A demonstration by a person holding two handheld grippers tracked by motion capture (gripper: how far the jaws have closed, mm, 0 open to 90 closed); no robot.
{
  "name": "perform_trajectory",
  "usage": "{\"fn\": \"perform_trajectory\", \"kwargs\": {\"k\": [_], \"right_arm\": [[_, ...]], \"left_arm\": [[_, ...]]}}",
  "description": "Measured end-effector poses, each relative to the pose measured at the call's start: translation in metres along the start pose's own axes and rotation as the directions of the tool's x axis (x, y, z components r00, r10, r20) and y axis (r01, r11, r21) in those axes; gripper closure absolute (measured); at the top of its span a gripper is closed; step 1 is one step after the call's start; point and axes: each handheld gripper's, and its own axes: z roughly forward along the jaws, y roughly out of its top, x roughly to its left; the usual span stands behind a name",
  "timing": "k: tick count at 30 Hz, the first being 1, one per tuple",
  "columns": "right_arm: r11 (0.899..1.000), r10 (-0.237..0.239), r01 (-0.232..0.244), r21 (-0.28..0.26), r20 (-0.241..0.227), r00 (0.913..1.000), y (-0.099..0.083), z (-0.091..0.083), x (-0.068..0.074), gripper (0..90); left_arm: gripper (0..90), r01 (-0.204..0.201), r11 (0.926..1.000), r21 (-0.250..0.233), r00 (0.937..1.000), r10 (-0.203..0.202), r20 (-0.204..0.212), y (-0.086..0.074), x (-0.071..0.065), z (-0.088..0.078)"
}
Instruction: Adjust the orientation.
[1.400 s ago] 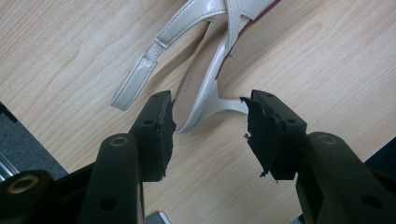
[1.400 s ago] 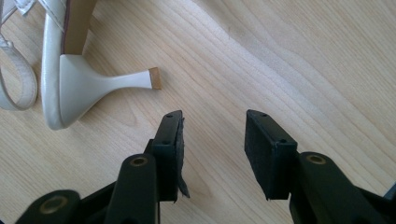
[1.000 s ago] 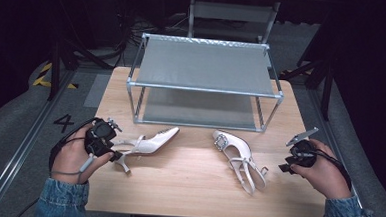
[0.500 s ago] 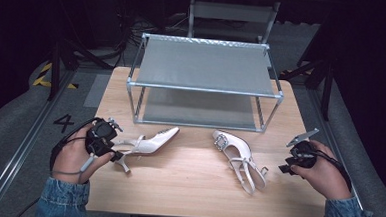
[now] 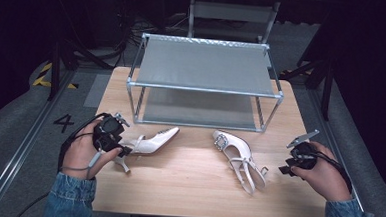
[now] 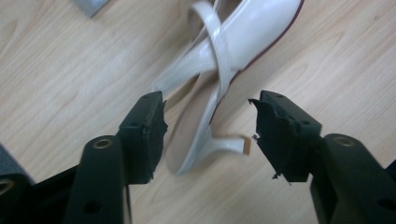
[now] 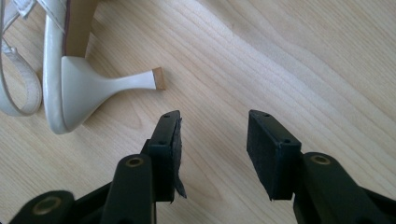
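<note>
Two white heeled shoes are laid on their sides on the wooden table (image 5: 187, 188), in front of a metal rack (image 5: 205, 84). The left shoe (image 5: 149, 144) is found near the left front leg of the rack, its toe turned toward the rack and its heel toward the person.

The left gripper (image 5: 121, 147) is held at that shoe's heel end. In the left gripper view, the heel (image 6: 219, 144) and the back strap (image 6: 215, 60) are seen between the two jaws, but the pads are kept clear of them, with a gap on each side. These jaws have just been opening, and nothing is gripped.

The right shoe (image 5: 238, 156) is set toward the right of the table, its buckle toward the rack. The right gripper (image 5: 290, 163) is held just beside it, apart from it. In the right gripper view, its jaws are parted over bare wood, with the heel (image 7: 116, 84) ahead and to the left.
</note>
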Motion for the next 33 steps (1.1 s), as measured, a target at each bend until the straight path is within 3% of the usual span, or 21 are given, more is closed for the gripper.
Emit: {"fn": "perform_trajectory", "kwargs": {"k": [4,9,13,20,23,26,27,29,31,33], "right_arm": [[1.000,0.008,-0.008,0.002,0.000,1.0000,-0.006,0.000,0.000,55.3],[1.000,0.012,-0.012,0.003,-0.004,0.9999,-0.010,0.000,0.001,54.4],[1.000,0.015,-0.015,0.002,-0.010,0.9998,-0.013,0.002,0.002,53.7],[1.000,0.022,-0.022,-0.005,-0.001,0.9998,-0.016,0.001,0.001,53.5],[1.000,0.019,-0.019,-0.006,-0.007,0.9998,-0.016,0.002,0.001,53.5],[1.000,0.017,-0.017,-0.007,-0.005,0.9998,-0.014,0.002,0.002,53.5],[1.000,0.015,-0.015,-0.007,-0.003,0.9999,-0.014,0.003,0.002,53.5],[1.000,0.011,-0.011,-0.006,-0.004,0.9999,-0.013,0.003,0.002,53.5],[1.000,0.007,-0.007,-0.009,-0.005,1.0000,-0.012,0.003,0.002,53.5],[1.000,0.007,-0.007,-0.011,-0.002,1.0000,-0.012,0.003,0.002,53.5]], "left_arm": [[33.2,-0.027,0.9995,-0.015,0.9994,0.028,0.019,0.012,0.001,0.012],[29.6,-0.054,0.9979,0.035,0.9981,0.053,0.032,0.022,0.002,0.029],[29.3,-0.088,0.9945,0.056,0.9941,0.084,0.069,0.030,0.000,0.042],[30.2,-0.093,0.9922,0.083,0.9903,0.083,0.111,0.034,-0.001,0.057],[44.8,-0.127,0.9901,0.059,0.9821,0.117,0.148,0.033,-0.003,0.056],[75.3,-0.143,0.9897,0.009,0.9636,0.137,0.230,0.029,-0.006,0.050],[80.1,-0.139,0.9903,-0.003,0.9636,0.136,0.230,0.028,-0.009,0.049],[83.2,-0.143,0.9895,0.023,0.9759,0.137,0.170,0.028,-0.015,0.046],[84.3,-0.161,0.9850,0.060,0.9832,0.155,0.096,0.029,-0.020,0.041],[84.8,-0.168,0.9819,0.087,0.9853,0.165,0.045,0.029,-0.023,0.039]]}}
